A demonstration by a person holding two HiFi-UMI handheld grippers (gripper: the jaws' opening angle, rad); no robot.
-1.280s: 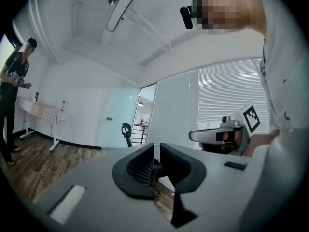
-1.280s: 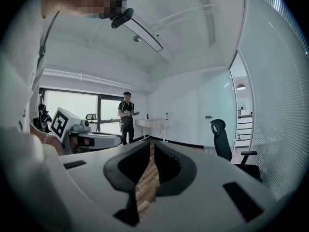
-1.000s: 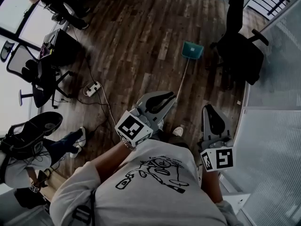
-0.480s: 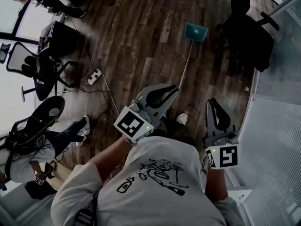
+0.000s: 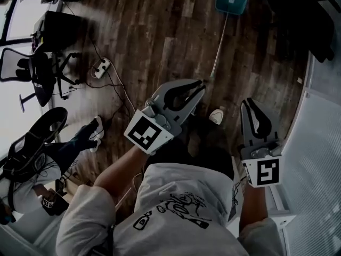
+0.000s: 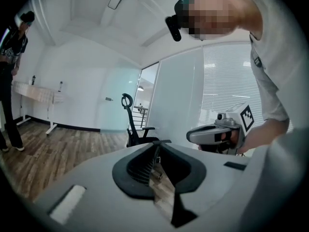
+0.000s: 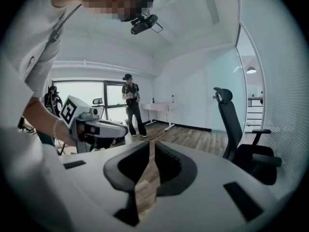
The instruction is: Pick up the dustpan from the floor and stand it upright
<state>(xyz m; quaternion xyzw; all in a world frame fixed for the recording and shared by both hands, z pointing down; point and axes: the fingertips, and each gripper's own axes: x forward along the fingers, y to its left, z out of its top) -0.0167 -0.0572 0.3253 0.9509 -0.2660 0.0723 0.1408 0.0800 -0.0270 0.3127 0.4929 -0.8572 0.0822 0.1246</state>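
The dustpan (image 5: 224,31) lies flat on the floor (image 5: 160,41), toward its right edge by the glass wall (image 5: 319,121). Its teal pan (image 5: 230,0) is at the far end near a chair (image 5: 301,15), and its handle (image 5: 219,44) runs back to end just ahead of the person's shoe (image 5: 216,116). It looks light: a thin plastic pan on a long, slim, stiff rod. The pan end probably outweighs the rest, so a grip at the free end would leave it swinging low. The smooth, narrow rod could also twist between the pads. A hold partway along the handle, squarely across it, seems safest, with the pan's base then set down and the rod raised above it. Both arms are stretched forward from the torso, wrists level, tools pointing ahead and slightly down. The left gripper (image 5: 200,83) sits over the handle's near end in the head view, though how far above it cannot be told. The right gripper (image 5: 248,101) is off to the side, nearer the wall. Both pairs of jaws are pressed together with nothing between them, as each gripper's own view confirms.
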